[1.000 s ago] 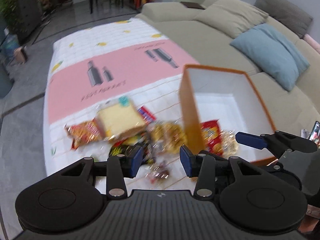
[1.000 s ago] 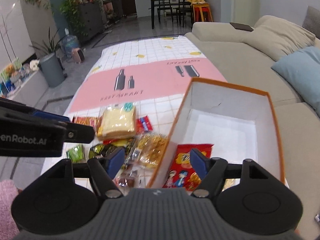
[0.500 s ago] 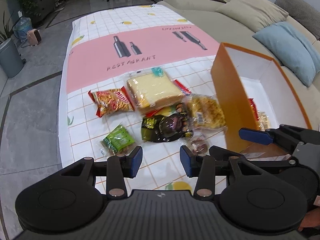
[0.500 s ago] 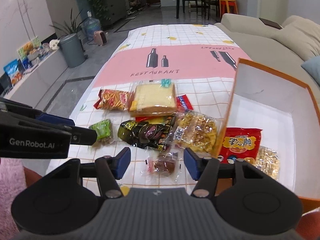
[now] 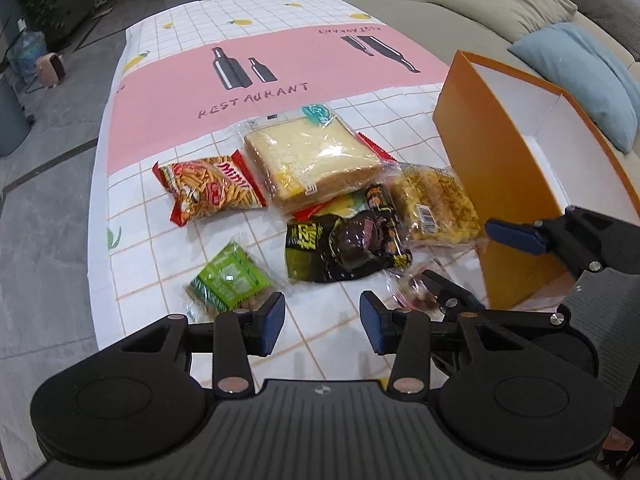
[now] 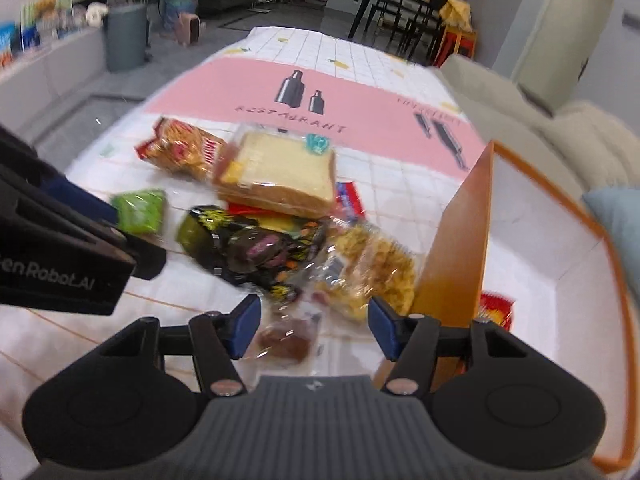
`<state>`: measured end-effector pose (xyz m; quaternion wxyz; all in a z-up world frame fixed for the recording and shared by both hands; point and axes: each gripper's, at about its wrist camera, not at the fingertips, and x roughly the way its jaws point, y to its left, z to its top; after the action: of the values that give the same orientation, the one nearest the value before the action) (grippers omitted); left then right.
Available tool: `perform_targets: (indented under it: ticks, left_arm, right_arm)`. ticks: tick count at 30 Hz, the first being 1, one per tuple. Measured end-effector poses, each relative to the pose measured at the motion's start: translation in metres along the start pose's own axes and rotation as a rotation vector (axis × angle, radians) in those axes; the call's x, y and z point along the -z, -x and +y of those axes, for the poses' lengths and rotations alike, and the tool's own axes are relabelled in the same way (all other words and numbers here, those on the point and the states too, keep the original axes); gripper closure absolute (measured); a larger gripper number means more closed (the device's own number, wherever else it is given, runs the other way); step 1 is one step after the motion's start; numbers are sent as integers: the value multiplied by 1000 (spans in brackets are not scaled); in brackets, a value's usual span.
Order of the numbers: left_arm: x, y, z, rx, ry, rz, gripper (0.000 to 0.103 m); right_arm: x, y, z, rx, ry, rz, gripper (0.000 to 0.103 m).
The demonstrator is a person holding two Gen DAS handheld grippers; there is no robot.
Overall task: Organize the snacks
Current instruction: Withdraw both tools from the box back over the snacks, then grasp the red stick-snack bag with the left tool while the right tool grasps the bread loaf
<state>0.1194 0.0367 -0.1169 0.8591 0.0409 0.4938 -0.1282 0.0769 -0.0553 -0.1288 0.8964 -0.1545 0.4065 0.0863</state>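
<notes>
Several snack packs lie on the tablecloth: a bagged sandwich (image 5: 316, 156), a red stick-snack bag (image 5: 210, 186), a green pack (image 5: 228, 278), a black-and-yellow bag (image 5: 344, 248), a yellow crispy pack (image 5: 436, 204) and a small brown clear-wrapped snack (image 6: 286, 340). An orange box (image 5: 472, 152) with a white inside stands at the right and holds a red pack (image 6: 494, 312). My left gripper (image 5: 322, 322) is open, just right of the green pack. My right gripper (image 6: 314, 326) is open and straddles the brown snack beside the box wall.
The table carries a white-checked and pink cloth (image 5: 280, 64) marked RESTAURANT. A beige sofa (image 5: 460, 4) with a blue cushion (image 5: 588, 76) runs along the right. The floor drops away at the table's left edge; a grey bin (image 6: 126, 36) stands beyond.
Both grippers have moved left, away from the box, and lower toward the snack pile. The right gripper now straddles the brown snack. Both stay open.
</notes>
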Motion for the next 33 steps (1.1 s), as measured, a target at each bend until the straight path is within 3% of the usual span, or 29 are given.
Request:
perform_targets:
  ticks: [6, 13, 15, 20, 23, 26, 29, 33]
  left_arm:
    - [-16, -13, -3, -52, -179, -49, 52]
    - [-37, -36, 8, -70, -311, -11, 52]
    - [-41, -44, 13, -53, -315, 10, 68]
    - [-47, -53, 28, -18, -302, 46, 71]
    - [-50, -49, 41, 11, -294, 40, 68]
    - [-55, -48, 51, -12, -319, 37, 52]
    - [-61, -49, 66, -23, -283, 47, 51]
    - [-67, -45, 88, 30, -178, 29, 49]
  right_arm:
    - [-11, -19, 10, 71, 109, -12, 45]
    - [-28, -35, 19, 51, 223, -59, 45]
    - [-34, -41, 26, 54, 279, -64, 45]
    - [-51, -56, 42, 51, 433, -55, 43]
    - [-58, -61, 50, 48, 546, -38, 33]
    - [-62, -64, 55, 26, 687, -44, 31]
    - [-65, -74, 59, 16, 820, -36, 31]
    - [-63, -86, 62, -7, 986, -22, 31]
